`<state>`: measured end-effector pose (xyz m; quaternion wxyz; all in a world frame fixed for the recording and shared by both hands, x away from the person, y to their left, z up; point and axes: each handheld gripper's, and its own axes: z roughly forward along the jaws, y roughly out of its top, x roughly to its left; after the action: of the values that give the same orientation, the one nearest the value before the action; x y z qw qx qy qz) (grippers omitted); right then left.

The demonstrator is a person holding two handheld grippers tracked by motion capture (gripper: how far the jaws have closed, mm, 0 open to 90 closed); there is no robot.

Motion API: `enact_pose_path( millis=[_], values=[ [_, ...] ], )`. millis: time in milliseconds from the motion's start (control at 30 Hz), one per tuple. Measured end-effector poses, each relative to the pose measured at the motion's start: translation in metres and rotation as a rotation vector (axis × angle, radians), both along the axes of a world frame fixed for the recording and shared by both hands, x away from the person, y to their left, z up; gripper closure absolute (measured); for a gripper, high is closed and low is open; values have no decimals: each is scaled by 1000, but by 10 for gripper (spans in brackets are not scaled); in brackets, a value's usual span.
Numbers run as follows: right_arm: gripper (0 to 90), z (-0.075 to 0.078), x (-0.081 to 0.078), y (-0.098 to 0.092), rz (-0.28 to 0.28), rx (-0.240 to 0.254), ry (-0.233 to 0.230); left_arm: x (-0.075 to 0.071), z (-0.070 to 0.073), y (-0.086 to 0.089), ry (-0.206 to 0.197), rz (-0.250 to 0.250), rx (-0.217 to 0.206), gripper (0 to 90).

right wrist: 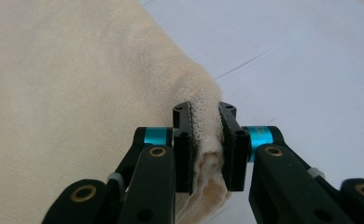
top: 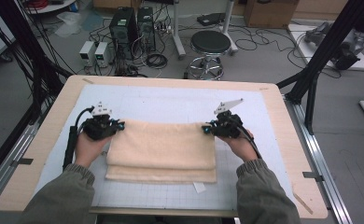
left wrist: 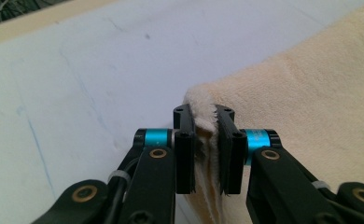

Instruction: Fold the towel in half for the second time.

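Two grippers: both clamped on one cream towel [top: 161, 150] lying on the white mat [top: 171, 105] of a wooden table [top: 285, 140].
Left gripper [top: 118, 126]: jaws pinched on the towel's far left corner; in the left gripper view [left wrist: 207, 149] the pile is squeezed between the black pads.
Right gripper [top: 206, 129]: jaws pinched on the far right corner; the right gripper view [right wrist: 207, 149] shows several layers bunched in the grip.
Towel, place: middle of the mat, between the person's two hands, its long edges running across the table.
Done so far: the towel already lies folded, with a lower layer peeking out along the near edge; both far corners are taken up and look slightly raised off the mat.
Left to do: judging by the grip, a further fold, most likely drawing the far edge toward the near one, then setting it down and letting go.
Progress: roughly midway, by the look of it; the cloth is neither fully compact nor released.
Writing and brands: none legible on the towel, mat or grippers; the mat bears only a faint grid.
Background: a stool [top: 210, 44], computer towers [top: 124, 25] and loose cables on the floor, any labels too small to read.
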<state>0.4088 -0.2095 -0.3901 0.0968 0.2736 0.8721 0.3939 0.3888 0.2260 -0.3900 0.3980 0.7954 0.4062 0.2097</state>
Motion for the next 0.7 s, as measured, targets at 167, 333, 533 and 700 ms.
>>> enact_pose_path(
  millis=[167, 333, 533, 700],
  values=[
    [779, 13, 32, -3, -64, 11, -13, 34, 16, -4, 0, 43, -21, 786],
    [600, 4, 49, -5, -122, 10, -10, 45, 17, -5, 16, 75, 0, 636],
    [451, -1, 35, -2, -105, 12, -9, 25, 6, 8, 15, 36, -20, 555],
    [383, 4, 8, 0, -74, 13, -33, 1, 1, 10, -6, -30, -35, 510]
  ],
)
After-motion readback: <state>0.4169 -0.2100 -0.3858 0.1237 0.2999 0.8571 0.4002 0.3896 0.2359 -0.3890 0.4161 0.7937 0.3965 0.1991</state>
